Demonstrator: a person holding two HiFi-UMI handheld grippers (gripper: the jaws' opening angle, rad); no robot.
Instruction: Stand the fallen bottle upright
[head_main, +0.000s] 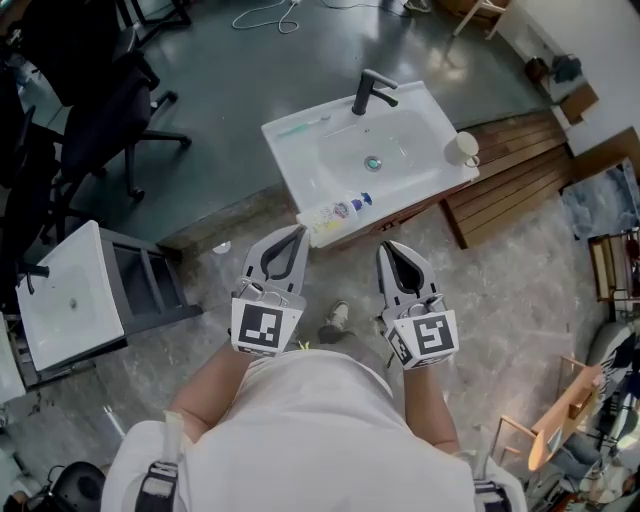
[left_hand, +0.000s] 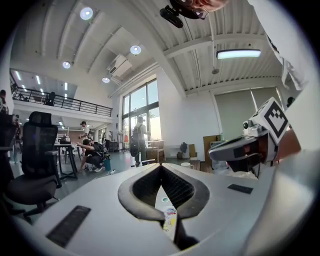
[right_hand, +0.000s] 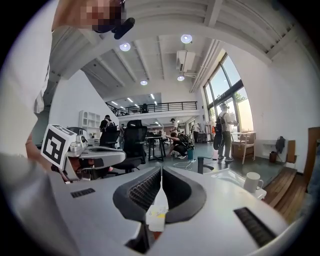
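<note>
The white sink (head_main: 300, 150) stands directly in front of both grippers, with its front edge just beyond their tips. The left gripper (head_main: 299, 233) has its jaws pressed together with nothing pinched between them. The right gripper (head_main: 388, 247) is beside it, a little apart, and its jaws are also closed and hold nothing. The fallen bottle (head_main: 338, 213) lies on its side along the front edge of the sink. Its bottom end is just at the tip of the left gripper, and I cannot tell if they touch. Its blue cap end is ahead of the right gripper and slightly to its left. In each gripper view the bottle (left_hand: 169, 217) shows low, through the gap behind the closed tips.
</note>
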